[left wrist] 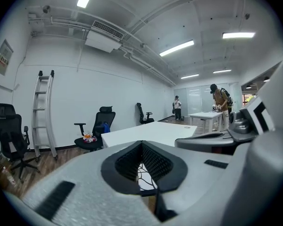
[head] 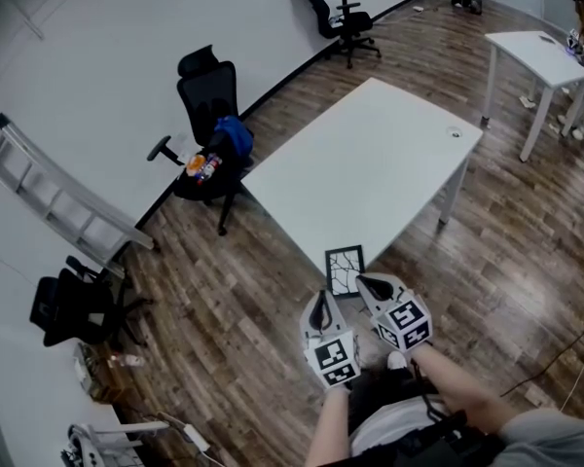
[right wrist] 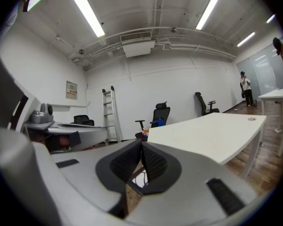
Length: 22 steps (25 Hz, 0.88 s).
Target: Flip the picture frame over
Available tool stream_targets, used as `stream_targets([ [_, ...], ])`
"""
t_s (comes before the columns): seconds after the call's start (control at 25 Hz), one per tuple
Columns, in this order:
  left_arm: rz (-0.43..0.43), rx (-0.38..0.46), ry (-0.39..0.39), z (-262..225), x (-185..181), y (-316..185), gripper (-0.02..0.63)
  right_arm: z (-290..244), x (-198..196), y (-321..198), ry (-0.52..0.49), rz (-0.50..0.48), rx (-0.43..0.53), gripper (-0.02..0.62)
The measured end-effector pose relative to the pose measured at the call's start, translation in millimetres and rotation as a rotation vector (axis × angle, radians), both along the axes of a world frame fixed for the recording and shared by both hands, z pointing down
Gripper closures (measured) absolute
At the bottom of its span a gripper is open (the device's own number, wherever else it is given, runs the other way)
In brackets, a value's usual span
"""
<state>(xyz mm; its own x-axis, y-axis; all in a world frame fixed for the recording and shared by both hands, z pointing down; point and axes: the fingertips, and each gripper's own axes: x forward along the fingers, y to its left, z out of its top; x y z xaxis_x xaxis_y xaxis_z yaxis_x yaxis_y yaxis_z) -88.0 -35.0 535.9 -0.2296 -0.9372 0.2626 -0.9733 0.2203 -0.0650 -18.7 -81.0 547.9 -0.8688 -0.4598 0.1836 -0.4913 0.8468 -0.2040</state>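
Observation:
A small black picture frame point(head: 345, 269) with a white cracked-line picture lies flat at the near corner of the white table point(head: 370, 168). Both grippers hover just short of that corner, side by side. My left gripper point(head: 321, 309) is shut with nothing in it, its tip near the frame's near left corner. My right gripper point(head: 372, 287) is shut and empty, its tip at the frame's near right corner. In the left gripper view the picture frame point(left wrist: 147, 179) shows just below the closed jaw tips. The right gripper view shows a sliver of the picture frame point(right wrist: 137, 180) under its tips.
A black office chair point(head: 210, 129) with blue and orange items stands left of the table. A ladder point(head: 63, 197) leans on the wall at far left. A second white table point(head: 543, 58) is at the far right. People point(left wrist: 220, 105) stand at it in the distance.

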Motion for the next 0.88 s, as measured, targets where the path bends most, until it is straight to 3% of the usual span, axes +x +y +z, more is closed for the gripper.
stream_targets([
  [0.28,0.017,-0.038,-0.006,11.0,-17.0,-9.8,0.604,13.7,-14.0,-9.3,0.036,0.007,-0.044,0.591],
  [0.88,0.177,-0.133,0.034,59.0,-74.9,-74.9,0.604,45.9,-66.9,-65.1,0.119,0.140,-0.077,0.589],
])
